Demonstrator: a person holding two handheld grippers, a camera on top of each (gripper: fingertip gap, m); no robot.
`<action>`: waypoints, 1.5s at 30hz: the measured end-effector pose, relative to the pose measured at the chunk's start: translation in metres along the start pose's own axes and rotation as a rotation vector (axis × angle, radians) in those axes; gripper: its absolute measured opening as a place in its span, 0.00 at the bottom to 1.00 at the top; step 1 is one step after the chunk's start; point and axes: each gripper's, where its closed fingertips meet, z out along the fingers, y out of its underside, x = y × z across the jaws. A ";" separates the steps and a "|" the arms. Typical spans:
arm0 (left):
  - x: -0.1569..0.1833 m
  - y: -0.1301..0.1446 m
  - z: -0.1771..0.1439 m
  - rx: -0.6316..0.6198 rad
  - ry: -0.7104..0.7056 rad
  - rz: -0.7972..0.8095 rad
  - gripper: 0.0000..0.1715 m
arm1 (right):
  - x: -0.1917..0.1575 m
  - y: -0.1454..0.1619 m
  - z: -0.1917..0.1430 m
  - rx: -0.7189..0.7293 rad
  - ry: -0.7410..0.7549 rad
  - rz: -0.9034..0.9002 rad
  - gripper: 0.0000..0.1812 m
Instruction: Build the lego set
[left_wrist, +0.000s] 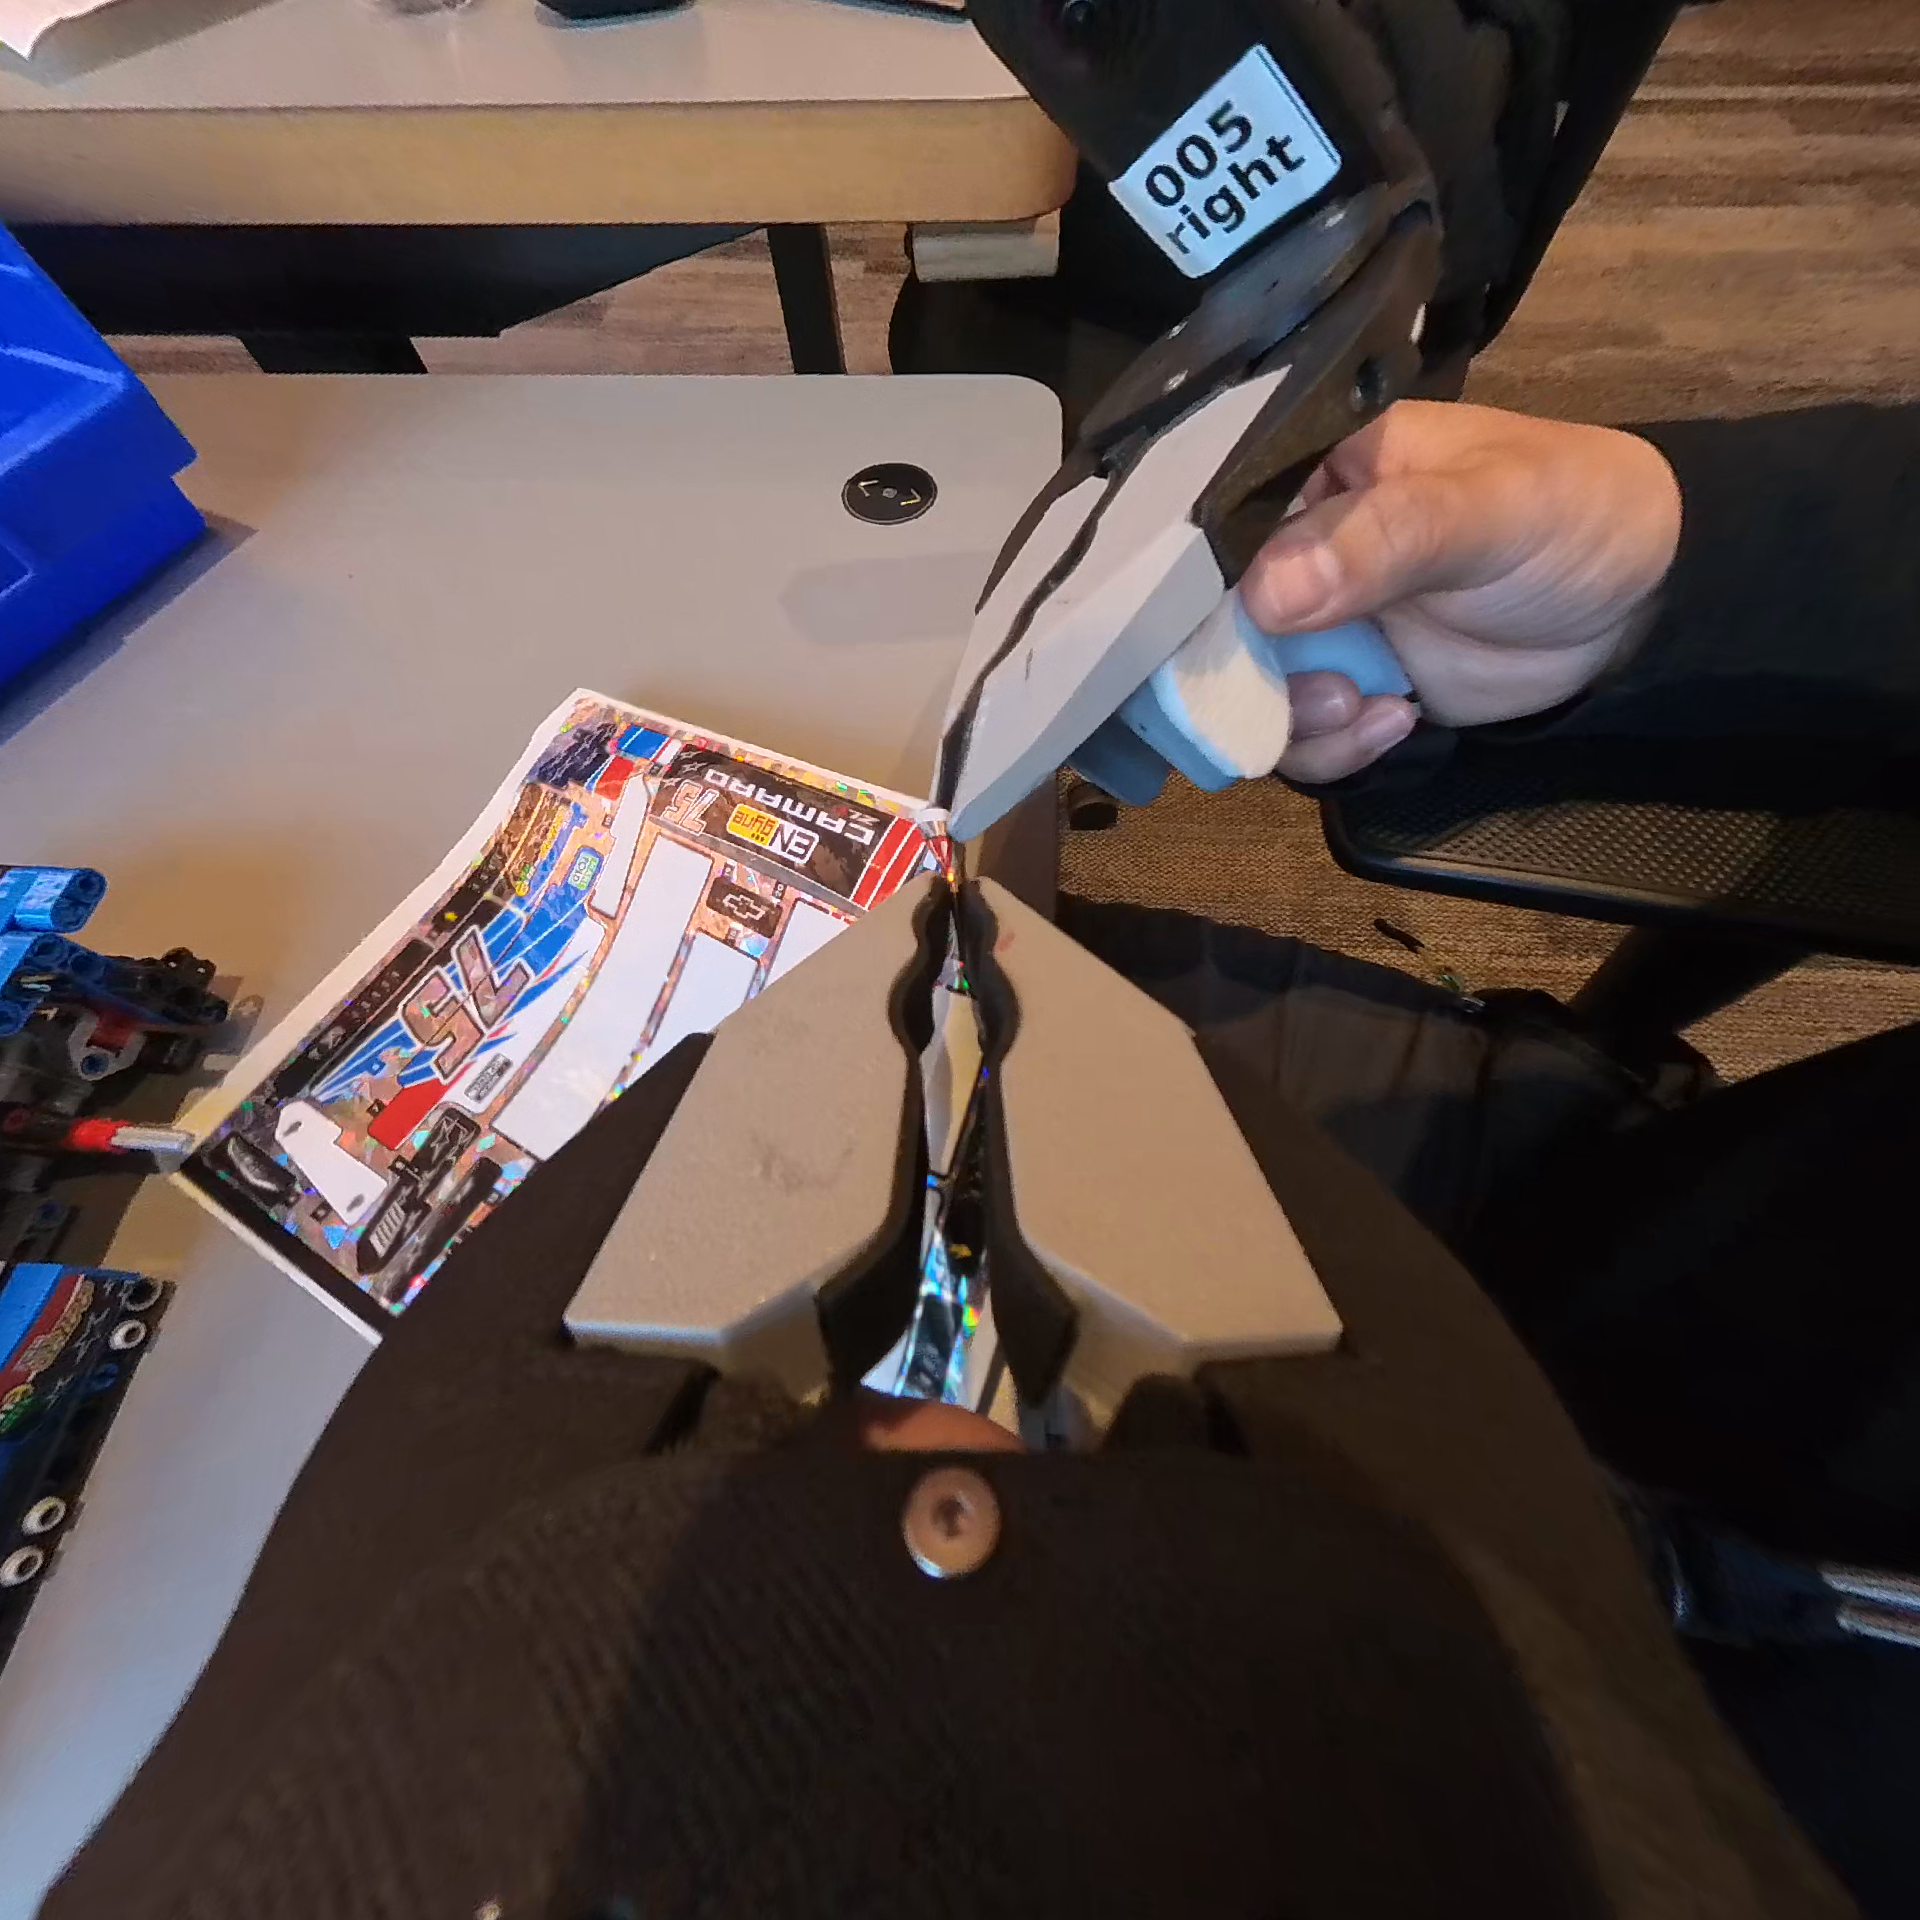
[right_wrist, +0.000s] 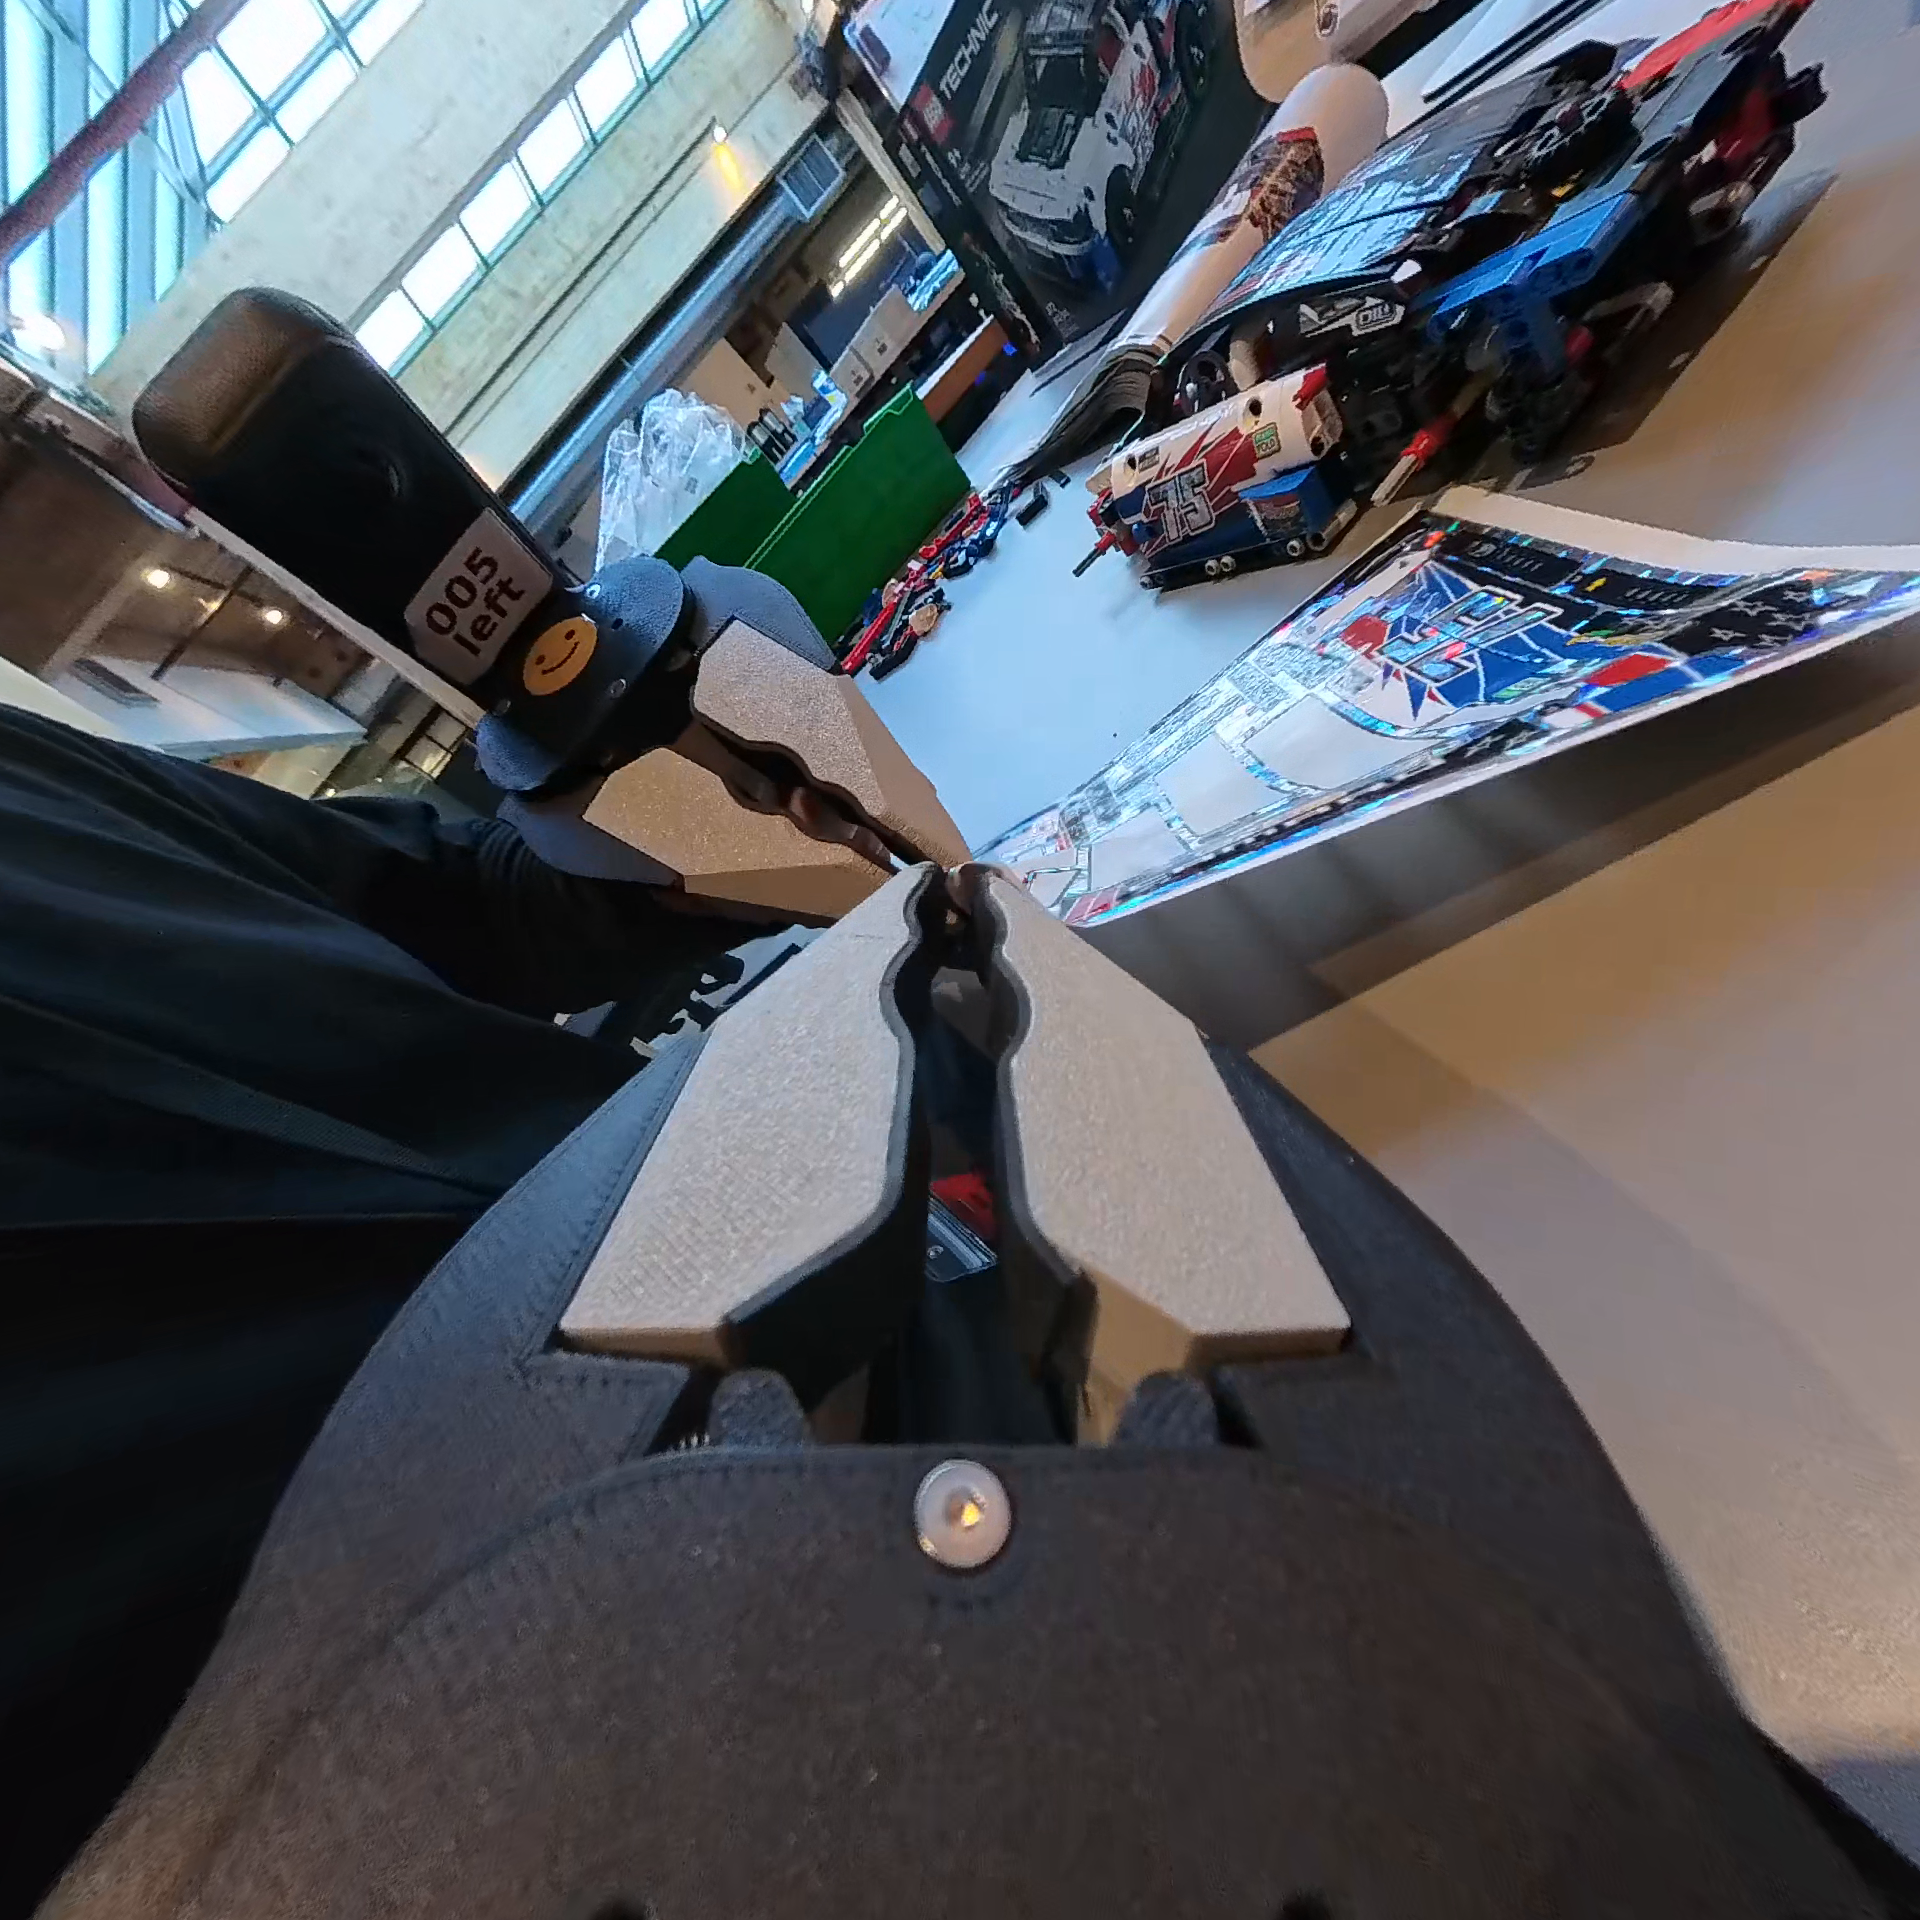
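At the table edge (left_wrist: 997, 436), both hand-held grippers (left_wrist: 954, 883) (right_wrist: 961, 878) pinch the sticker sheet (left_wrist: 540, 997).

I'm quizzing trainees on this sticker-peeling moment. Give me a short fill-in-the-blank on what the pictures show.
1. The left gripper is shut on the glossy printed ____ sheet.
2. The right gripper pinches that sheet's ____.
3. The sheet overhangs the edge of the grey ____.
4. The plastic bin at far left is ____.

Missing words: sticker; corner; table; blue
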 end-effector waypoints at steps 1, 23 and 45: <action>-0.001 0.000 0.000 0.000 -0.005 -0.001 0.00 | 0.000 0.000 0.001 0.001 0.001 0.002 0.01; -0.002 -0.004 -0.014 0.023 0.127 -0.085 0.03 | -0.001 0.005 0.005 -0.048 0.097 -0.219 0.00; 0.004 0.003 -0.012 -0.085 0.139 0.125 0.00 | -0.007 0.016 0.008 -0.158 0.133 -0.417 0.00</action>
